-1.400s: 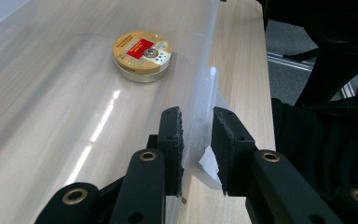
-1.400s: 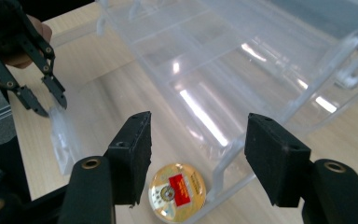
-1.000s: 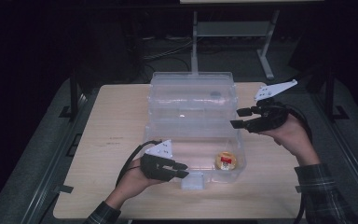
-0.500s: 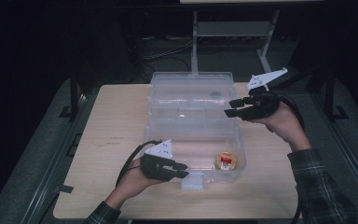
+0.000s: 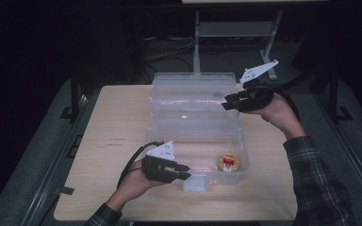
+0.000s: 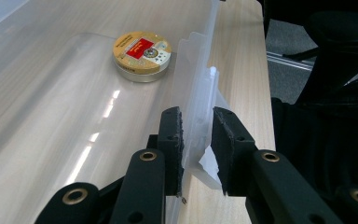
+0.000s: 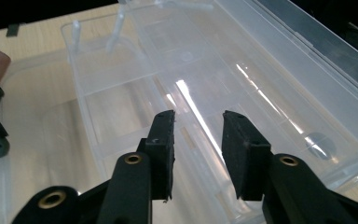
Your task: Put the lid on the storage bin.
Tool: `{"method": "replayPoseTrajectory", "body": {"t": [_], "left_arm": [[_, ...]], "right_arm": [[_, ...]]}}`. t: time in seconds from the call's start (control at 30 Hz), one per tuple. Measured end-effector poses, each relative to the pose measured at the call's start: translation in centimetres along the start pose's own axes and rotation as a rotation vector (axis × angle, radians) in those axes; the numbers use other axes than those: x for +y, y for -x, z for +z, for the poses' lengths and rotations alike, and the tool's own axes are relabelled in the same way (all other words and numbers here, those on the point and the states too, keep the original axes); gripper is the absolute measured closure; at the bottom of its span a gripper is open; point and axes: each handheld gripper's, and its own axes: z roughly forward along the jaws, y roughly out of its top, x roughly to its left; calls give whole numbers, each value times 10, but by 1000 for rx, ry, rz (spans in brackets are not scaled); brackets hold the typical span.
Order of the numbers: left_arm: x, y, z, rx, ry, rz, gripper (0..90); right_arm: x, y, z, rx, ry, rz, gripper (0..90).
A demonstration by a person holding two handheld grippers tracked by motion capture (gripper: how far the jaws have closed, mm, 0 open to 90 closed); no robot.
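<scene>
Clear plastic box point(image 5: 195, 127), round tin point(image 6: 142, 55) label unreadable, left gripper point(image 6: 196, 140) jaws astride front latch point(image 6: 200, 112), right gripper point(image 7: 196, 144) jaws apart.

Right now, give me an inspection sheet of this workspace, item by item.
Surface: light wooden table, bare around the box.
Job's things: clear plastic box, open, lid laid back; round tin inside.
Clutter: nothing seen.
Grippers: left gripper astride the box's front latch tab; right gripper open, above the lid.
Cables: black cable trails from the left gripper.
Surroundings: dark; metal stand behind.
</scene>
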Motion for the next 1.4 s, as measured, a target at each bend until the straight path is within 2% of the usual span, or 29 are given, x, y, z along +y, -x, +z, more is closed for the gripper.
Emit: {"method": "replayPoseTrajectory", "body": {"t": [0.33, 0.5, 0.67, 0.8, 1.07, 1.4], "left_arm": [[0, 0, 0, 0, 2, 1, 732], [0, 0, 0, 0, 2, 2, 732], [0, 0, 0, 2, 1, 2, 732], [0, 0, 0, 1, 1, 2, 732], [0, 0, 0, 3, 1, 2, 733], [0, 0, 0, 3, 0, -1, 735]], "right_arm": [[6, 14, 16, 28, -70, -24, 663], [6, 18, 21, 69, -82, -39, 664], [5, 19, 28, 100, -110, -60, 714], [5, 20, 29, 125, -111, -60, 765], [3, 22, 30, 137, -99, -44, 786], [3, 24, 32, 186, -89, -94, 859]]}}
